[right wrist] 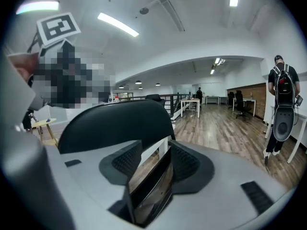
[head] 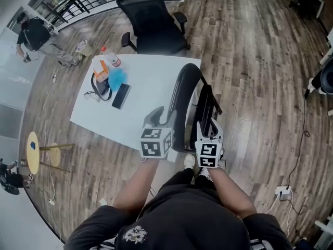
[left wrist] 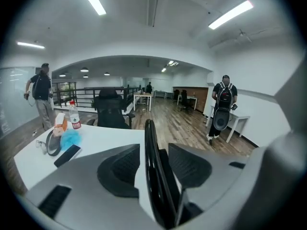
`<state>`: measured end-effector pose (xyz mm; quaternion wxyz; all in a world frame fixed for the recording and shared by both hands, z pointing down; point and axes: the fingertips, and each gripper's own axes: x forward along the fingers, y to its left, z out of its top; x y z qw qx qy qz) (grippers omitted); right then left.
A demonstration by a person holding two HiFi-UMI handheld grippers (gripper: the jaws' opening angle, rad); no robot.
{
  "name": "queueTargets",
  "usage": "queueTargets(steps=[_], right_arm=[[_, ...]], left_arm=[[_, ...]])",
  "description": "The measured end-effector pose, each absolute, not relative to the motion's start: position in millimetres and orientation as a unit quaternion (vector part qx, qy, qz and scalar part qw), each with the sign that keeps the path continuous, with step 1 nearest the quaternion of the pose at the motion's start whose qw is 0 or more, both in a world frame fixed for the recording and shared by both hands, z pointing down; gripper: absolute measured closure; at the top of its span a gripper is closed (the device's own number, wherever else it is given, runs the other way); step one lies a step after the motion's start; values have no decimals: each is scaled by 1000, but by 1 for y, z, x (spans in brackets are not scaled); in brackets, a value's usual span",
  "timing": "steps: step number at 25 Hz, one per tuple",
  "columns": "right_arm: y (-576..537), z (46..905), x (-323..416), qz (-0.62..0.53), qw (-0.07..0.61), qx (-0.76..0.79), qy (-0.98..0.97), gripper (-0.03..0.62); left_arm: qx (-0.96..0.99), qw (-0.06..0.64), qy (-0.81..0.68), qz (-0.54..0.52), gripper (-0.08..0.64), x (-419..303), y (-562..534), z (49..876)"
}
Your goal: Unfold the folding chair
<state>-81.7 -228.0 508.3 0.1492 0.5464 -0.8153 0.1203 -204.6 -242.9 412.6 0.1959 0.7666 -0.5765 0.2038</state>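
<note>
Folding chair (head: 183, 100): black, folded flat, standing upright just ahead of both grippers. Left gripper (left wrist: 152, 150): jaws apart, straddling the curved backrest rim (left wrist: 150, 171) without pressing it. Right gripper (right wrist: 152, 159): jaws likewise apart, astride the glossy seat panel (right wrist: 153, 188), with a gap showing at one pad. Probable hazards: once closed, either pad may slide on these thin, glossy edges. An uneven pull could tip the chair or swing it into the white table (head: 151, 79) just beyond the left gripper; whether the two already touch cannot be told. Surface and room: wood-plank floor (head: 250, 61). The table carries a phone (head: 120, 95) and a bottle (head: 112, 60). An office chair (head: 151, 20) stands beyond it, in an open office.
</note>
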Motion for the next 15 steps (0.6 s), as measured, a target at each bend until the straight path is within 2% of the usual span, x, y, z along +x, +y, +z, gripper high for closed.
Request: queueTargets(steps=[2, 5, 15], right_arm=[[-239, 527, -88, 138, 168, 546, -809, 395], [-251, 560, -98, 172, 213, 544, -793, 358], [-276, 652, -121, 254, 306, 537, -744, 305]], left_arm=[[770, 214, -560, 219, 350, -202, -248, 423], [775, 239, -534, 238, 324, -200, -255, 439], [773, 319, -483, 261, 313, -194, -269, 480]])
